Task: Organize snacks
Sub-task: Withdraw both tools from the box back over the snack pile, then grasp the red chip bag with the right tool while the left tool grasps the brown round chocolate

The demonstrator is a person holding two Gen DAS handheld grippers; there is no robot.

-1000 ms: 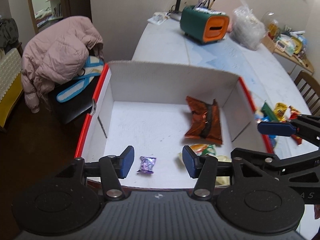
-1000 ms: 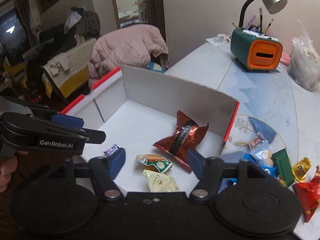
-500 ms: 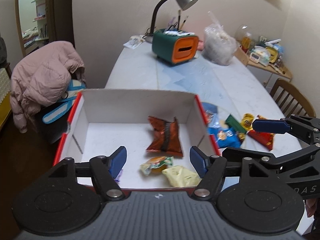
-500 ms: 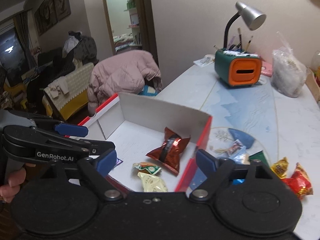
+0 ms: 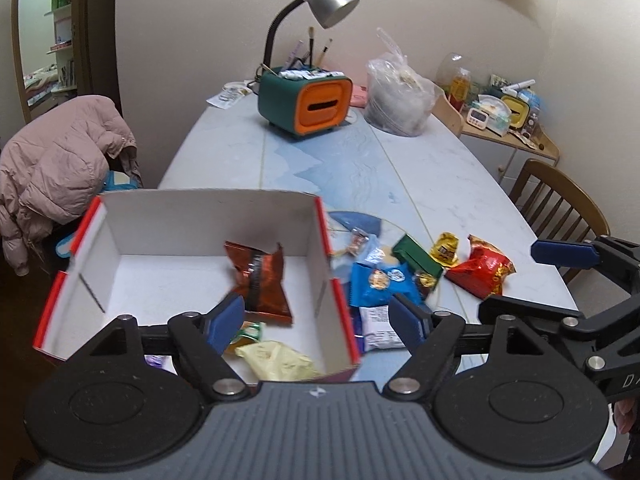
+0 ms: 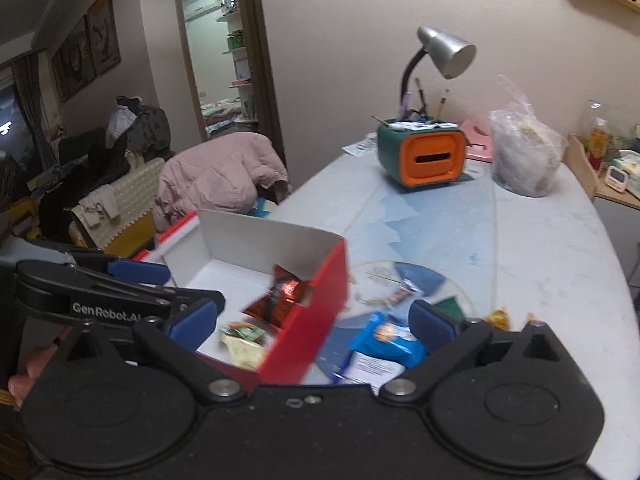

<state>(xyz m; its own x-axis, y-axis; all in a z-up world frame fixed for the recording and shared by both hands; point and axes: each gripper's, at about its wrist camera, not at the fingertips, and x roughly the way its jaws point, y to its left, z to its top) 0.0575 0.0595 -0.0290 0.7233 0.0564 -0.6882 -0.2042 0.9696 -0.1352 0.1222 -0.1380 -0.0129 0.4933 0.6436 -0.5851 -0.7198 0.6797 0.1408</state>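
Note:
A white cardboard box [image 5: 200, 216] with red edges sits at the table's near left corner. In it lie a brown snack pack [image 5: 260, 280], a pale yellow pack [image 5: 276, 360], a small green-orange packet [image 5: 248, 332] and a purple candy [image 5: 154, 360]. Right of the box is a loose pile: blue pack [image 5: 376, 284], white pack [image 5: 380, 328], green pack [image 5: 416, 254], yellow packet [image 5: 446, 248], red bag [image 5: 482, 270]. My left gripper [image 5: 318, 314] hovers over the box's right wall, jaws opening, holding nothing. My right gripper [image 6: 314, 320] hangs above that red wall [image 6: 316, 320] and the blue pack [image 6: 388, 340], jaws opening, also holding nothing.
At the far end of the table stand a green and orange pen holder [image 5: 304, 104], a grey desk lamp [image 5: 328, 0] and a filled plastic bag [image 5: 400, 100]. A wooden chair [image 5: 560, 200] is at the right edge. A pink jacket [image 5: 56, 168] hangs on a chair left of the box.
Both grippers have drawn back from the box and shifted right, and their jaws have spread wider. The pile of snacks beside the box has come into view.

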